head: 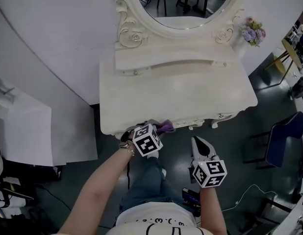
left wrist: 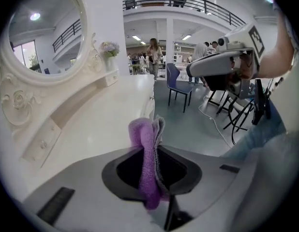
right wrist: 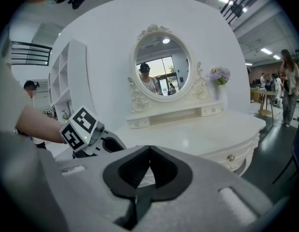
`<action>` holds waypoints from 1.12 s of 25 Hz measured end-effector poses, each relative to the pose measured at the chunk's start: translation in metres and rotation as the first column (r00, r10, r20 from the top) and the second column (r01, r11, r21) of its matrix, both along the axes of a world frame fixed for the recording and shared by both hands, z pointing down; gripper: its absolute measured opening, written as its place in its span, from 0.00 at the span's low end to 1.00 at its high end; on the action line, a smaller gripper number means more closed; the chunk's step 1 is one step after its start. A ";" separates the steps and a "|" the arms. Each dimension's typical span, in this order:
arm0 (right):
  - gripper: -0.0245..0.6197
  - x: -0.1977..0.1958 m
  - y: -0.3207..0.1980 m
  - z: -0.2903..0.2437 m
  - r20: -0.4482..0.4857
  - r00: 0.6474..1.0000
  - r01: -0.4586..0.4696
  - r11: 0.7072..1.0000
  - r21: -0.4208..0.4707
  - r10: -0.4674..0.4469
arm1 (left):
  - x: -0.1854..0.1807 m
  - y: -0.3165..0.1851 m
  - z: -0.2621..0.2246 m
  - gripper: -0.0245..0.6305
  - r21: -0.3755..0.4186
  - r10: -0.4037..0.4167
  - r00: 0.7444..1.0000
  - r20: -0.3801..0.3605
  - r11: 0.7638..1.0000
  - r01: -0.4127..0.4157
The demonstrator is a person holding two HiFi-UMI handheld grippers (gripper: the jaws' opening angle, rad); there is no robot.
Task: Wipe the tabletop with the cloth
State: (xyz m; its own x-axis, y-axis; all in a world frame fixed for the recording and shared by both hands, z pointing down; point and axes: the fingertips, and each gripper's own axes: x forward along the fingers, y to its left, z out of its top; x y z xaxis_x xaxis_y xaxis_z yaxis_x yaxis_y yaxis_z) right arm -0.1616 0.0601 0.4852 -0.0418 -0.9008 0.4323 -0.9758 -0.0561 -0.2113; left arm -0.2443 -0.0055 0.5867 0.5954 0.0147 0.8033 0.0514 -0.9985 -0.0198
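Note:
A purple cloth (head: 165,127) hangs at the front edge of the white dressing table's top (head: 181,92). My left gripper (head: 152,126) is shut on it. In the left gripper view the folded cloth (left wrist: 147,158) stands pinched between the jaws of the left gripper (left wrist: 152,151), over the table's near edge. My right gripper (head: 196,140) hovers over the floor just in front of the table, right of the left one. Its jaws are shut with nothing in them (right wrist: 149,150), pointing at the tabletop (right wrist: 207,134). Each gripper shows in the other's view: the left gripper (right wrist: 86,132) and the right gripper (left wrist: 227,66).
An oval mirror (head: 186,4) with a low shelf (head: 171,60) rises at the table's back. A flower vase (head: 253,32) stands at the back right corner. A blue chair (head: 284,138) is on the floor to the right, a white cabinet (head: 29,131) to the left.

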 end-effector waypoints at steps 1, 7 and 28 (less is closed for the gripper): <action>0.04 0.000 -0.002 -0.002 0.003 1.000 -0.004 1.000 0.007 0.004 | -0.004 -0.007 -0.005 0.15 0.030 -0.007 1.000 -0.007 1.000 0.007; 0.04 -0.001 -0.024 -0.008 -0.007 1.000 0.010 1.000 0.021 -0.010 | -0.034 -0.093 -0.023 0.15 0.165 -0.155 0.988 -0.017 0.974 0.156; 0.04 -0.003 -0.147 0.017 -0.038 0.997 -0.076 0.994 -0.083 0.073 | -0.044 -0.313 0.038 0.15 0.546 0.024 0.992 0.125 0.833 -0.089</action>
